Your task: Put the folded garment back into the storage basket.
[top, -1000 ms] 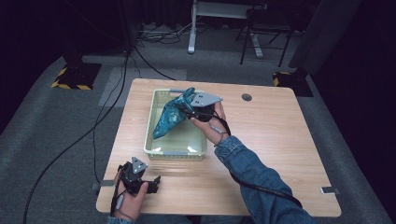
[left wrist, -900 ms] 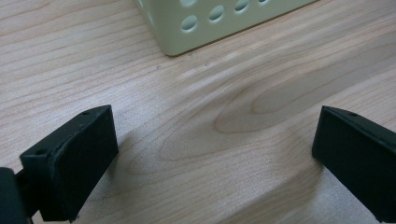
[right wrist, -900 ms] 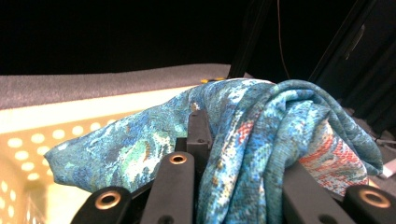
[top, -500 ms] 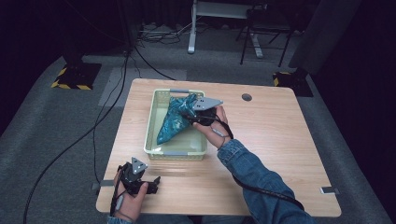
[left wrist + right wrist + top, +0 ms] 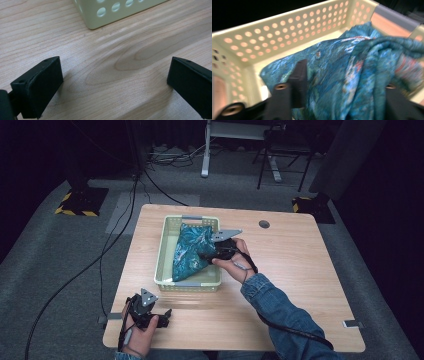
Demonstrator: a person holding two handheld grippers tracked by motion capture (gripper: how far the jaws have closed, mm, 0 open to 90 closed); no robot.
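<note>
Inside the pale green basket (image 5: 165,251), a teal patterned cloth (image 5: 189,251) lay bunched, running from the basket's far right corner down toward its near left corner and covering most of the floor. At the basket's right wall the right tool (image 5: 209,254) reached in over the rim, its tip among the folds of the cloth. From the right gripper view, the cloth (image 5: 352,75) sat between that tool's two black jaws, which had just been opening; the fabric draped against the left jaw and hid most of the right one, and the jaws stood apart rather than pinching it. The basket's perforated walls (image 5: 274,35) rose behind the cloth, which was the one thing in it. Near the basket's front left corner, well apart from it on the table (image 5: 300,270), the left tool (image 5: 162,316) rested with its jaws wide open over bare wood (image 5: 115,75), nothing between them.
</note>
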